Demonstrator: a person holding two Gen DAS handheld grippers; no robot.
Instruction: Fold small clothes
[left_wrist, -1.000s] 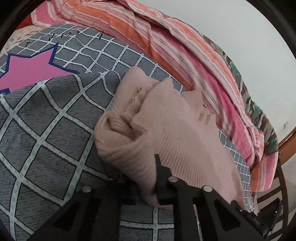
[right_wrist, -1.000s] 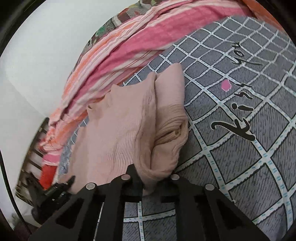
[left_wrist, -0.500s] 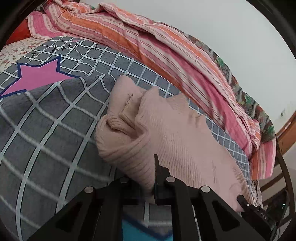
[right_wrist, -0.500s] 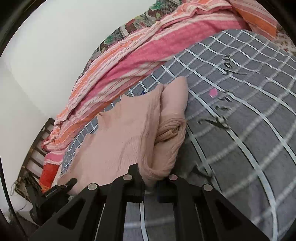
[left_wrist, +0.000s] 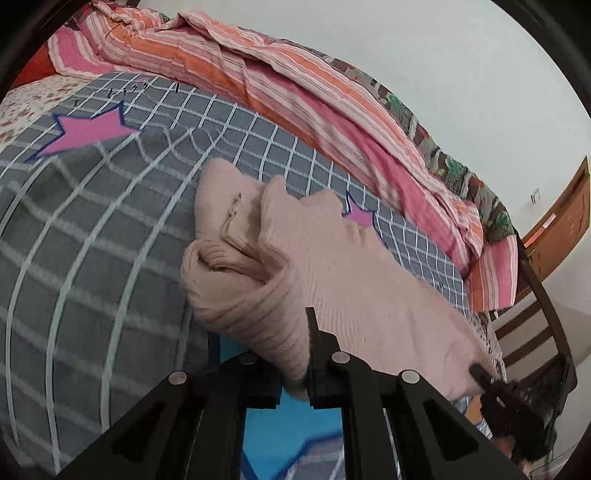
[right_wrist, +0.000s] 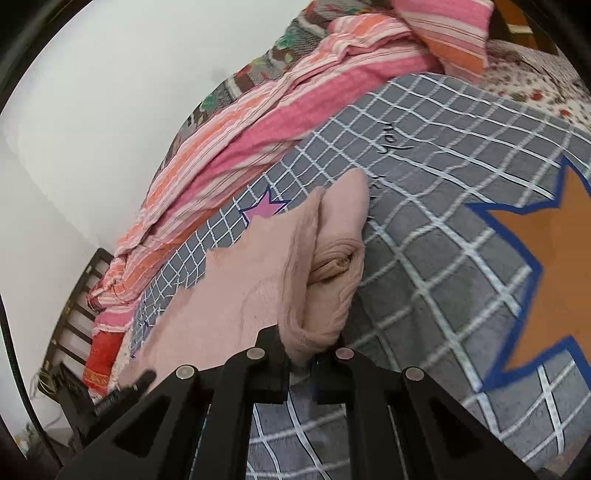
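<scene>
Claws both pinch near edge of pink knit garment (left_wrist: 332, 280): left claw (left_wrist: 295, 373) at left corner, right claw (right_wrist: 301, 356) at right. Garment drapes over grey checked bed cover (left_wrist: 92, 258). Keep hands level, carry edge far evenly, avoid slack.

Bed (left_wrist: 546, 280), grey checked blanket (left_wrist: 92, 258), pink sweater (left_wrist: 351, 280)

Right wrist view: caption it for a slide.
Right gripper shut on a pink knit top, its edge lifted over a grey checked blanket.
</scene>
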